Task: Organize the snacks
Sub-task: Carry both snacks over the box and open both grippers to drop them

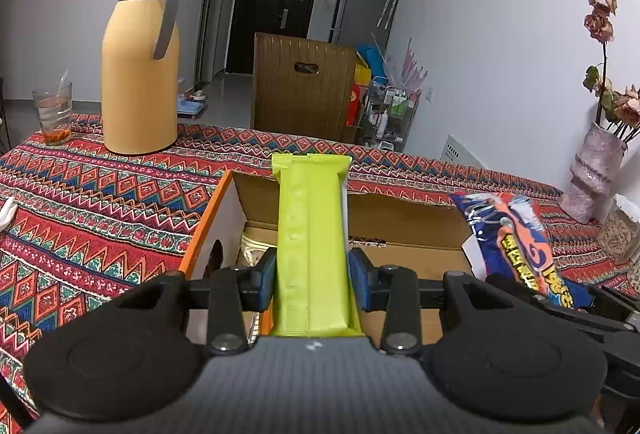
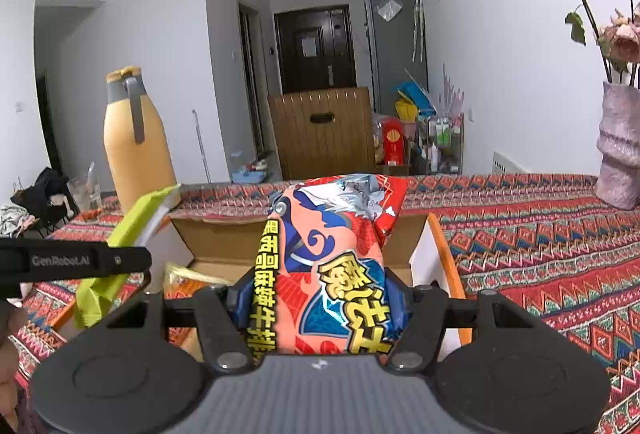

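My left gripper (image 1: 312,274) is shut on a long lime-green snack pack (image 1: 310,234) and holds it above an open cardboard box (image 1: 400,210) with orange sides. My right gripper (image 2: 320,302) is shut on a red and blue snack bag (image 2: 332,254) with yellow lettering, also above the box (image 2: 216,230). The red and blue bag shows at the right in the left wrist view (image 1: 516,234). The green pack shows at the left in the right wrist view (image 2: 120,230). A yellowish packet (image 1: 252,250) lies inside the box.
The box sits on a table with a red patterned cloth (image 1: 100,194). A tall yellow thermos jug (image 1: 140,66) and a glass (image 1: 54,112) stand at the back left. A pink vase with dried flowers (image 2: 620,150) stands at the right. A wooden chair back (image 1: 304,86) is behind the table.
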The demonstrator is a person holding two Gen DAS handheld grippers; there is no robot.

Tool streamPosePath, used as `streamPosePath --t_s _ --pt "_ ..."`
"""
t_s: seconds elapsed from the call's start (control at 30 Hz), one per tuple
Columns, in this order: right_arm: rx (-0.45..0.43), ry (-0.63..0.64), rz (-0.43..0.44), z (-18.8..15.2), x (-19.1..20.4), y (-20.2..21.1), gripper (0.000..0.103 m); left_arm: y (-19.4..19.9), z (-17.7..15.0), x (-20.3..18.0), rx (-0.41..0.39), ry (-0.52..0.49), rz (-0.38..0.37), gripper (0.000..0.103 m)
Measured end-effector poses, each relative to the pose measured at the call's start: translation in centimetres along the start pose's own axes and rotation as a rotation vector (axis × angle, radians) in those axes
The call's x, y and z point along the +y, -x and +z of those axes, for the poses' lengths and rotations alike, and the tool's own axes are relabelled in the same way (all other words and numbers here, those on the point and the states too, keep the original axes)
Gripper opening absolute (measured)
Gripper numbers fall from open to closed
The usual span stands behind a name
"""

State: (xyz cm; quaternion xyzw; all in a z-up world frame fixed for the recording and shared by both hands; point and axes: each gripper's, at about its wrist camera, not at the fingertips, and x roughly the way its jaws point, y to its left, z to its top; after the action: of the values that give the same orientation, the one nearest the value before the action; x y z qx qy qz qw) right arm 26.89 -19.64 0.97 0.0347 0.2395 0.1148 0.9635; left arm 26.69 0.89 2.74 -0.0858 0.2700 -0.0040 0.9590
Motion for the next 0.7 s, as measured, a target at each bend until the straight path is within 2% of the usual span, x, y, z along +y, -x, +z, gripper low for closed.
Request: streamPosePath --t_s 0.2,0.27,0.3,0.33,0.37,0.43,0.5,0.7 --pt "0.014 0.002 0.000 -0.1 0.1 -0.3 0.064 0.0 -0.2 -0.1 0.005 -0.002 -0.003 0.040" --pt "0.010 -0.002 -0.008 0.1 0.1 -0.3 0.069 0.2 -0.2 0.0 0.007 0.001 -0.005 0.046" --pt "0.007 -0.009 -0.008 0.1 0.0 -0.2 0.072 0.3 -0.1 0.1 0.003 0.004 -0.009 0.054" --pt "0.002 -0.017 -0.009 0.1 -0.1 -0.1 0.081 0.6 -0.2 0.1 -0.007 0.004 -0.006 0.066" --pt "-0.007 -0.024 -0.013 0.1 -0.2 0.1 0.092 0.8 -0.1 0.0 -0.017 0.004 0.001 0.074" --pt "-0.022 -0.031 -0.025 0.1 -0.4 0.4 0.100 1.4 -0.1 0.0 -0.045 0.006 0.009 0.094" --pt "-0.030 -0.039 -0.032 0.1 -0.6 0.6 0.103 2.0 0.0 0.2 -0.066 0.017 0.013 0.103" --pt "-0.050 -0.045 -0.044 0.1 -0.7 1.3 0.103 2.5 0.1 0.3 -0.078 0.032 0.019 0.103"
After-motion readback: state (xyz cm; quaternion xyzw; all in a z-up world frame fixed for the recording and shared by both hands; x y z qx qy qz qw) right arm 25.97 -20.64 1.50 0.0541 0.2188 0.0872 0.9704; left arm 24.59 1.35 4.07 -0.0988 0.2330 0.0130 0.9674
